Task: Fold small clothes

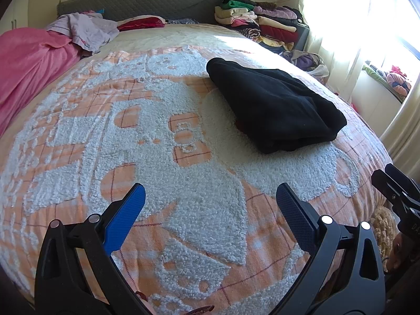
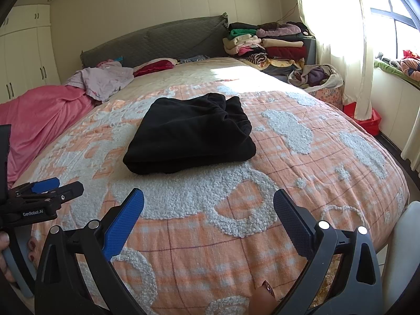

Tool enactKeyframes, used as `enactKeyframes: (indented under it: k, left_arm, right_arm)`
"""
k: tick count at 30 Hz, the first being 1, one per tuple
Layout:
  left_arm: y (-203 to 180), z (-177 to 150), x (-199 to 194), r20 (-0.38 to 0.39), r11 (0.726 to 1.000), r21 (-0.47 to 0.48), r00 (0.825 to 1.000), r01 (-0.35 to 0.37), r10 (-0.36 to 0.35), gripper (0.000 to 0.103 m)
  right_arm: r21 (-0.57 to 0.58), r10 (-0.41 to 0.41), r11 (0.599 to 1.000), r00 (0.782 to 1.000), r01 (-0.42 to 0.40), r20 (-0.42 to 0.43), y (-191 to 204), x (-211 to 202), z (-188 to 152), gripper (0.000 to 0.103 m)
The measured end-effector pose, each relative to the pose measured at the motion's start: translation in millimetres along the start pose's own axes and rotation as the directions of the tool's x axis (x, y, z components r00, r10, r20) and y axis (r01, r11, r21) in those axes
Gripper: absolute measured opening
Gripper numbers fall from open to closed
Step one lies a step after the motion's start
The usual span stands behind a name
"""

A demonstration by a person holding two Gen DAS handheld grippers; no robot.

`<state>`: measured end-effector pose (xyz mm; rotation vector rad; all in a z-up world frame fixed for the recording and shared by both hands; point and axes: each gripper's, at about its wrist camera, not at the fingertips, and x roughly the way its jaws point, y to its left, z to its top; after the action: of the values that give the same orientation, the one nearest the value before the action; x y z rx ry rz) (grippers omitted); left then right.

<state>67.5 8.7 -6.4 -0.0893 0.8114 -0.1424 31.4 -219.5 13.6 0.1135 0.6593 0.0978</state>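
A pink blanket [image 2: 39, 113] lies bunched at the far left of the bed, left of the black garment [image 2: 191, 136]. The left gripper [image 1: 210, 199] hangs over the orange patterned bedspread [image 1: 162, 157], jaws spread wide and holding nothing, on the near side of the black garment. That garment sits folded on the bedspread, apart from both tools. The right gripper [image 2: 208, 202] also gapes wide and bare, just short of the garment. Beyond it to the right, a stack of folded clothes [image 2: 267, 44] stands by the headboard [image 2: 157, 42].
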Motion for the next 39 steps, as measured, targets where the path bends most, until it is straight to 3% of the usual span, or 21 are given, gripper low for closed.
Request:
enactKeyframes:
  k: [30,35,39]
  left_arm:
    - [2,1,-2,0.001,1.0,0.008,1.0,0.011,-0.011,0.094]
    - [3,3,-2,0.012,1.0,0.014,1.0,-0.007,0.007,0.094]
    - [8,5,0,0.007,1.0,0.003,1.0,-0.013,0.013,0.094]
  right_arm:
    - [0.009,-0.006,1.0,1.0,0.006,-0.003,-3,0,0,0.098]
    - [0.053,0.002,0.999,1.0,-0.002,-0.01,-15,0,-2,0.098]
    - [0.114,-0.038,0.993,0.999,0.04,-0.012,-35,-6,-4,0.098]
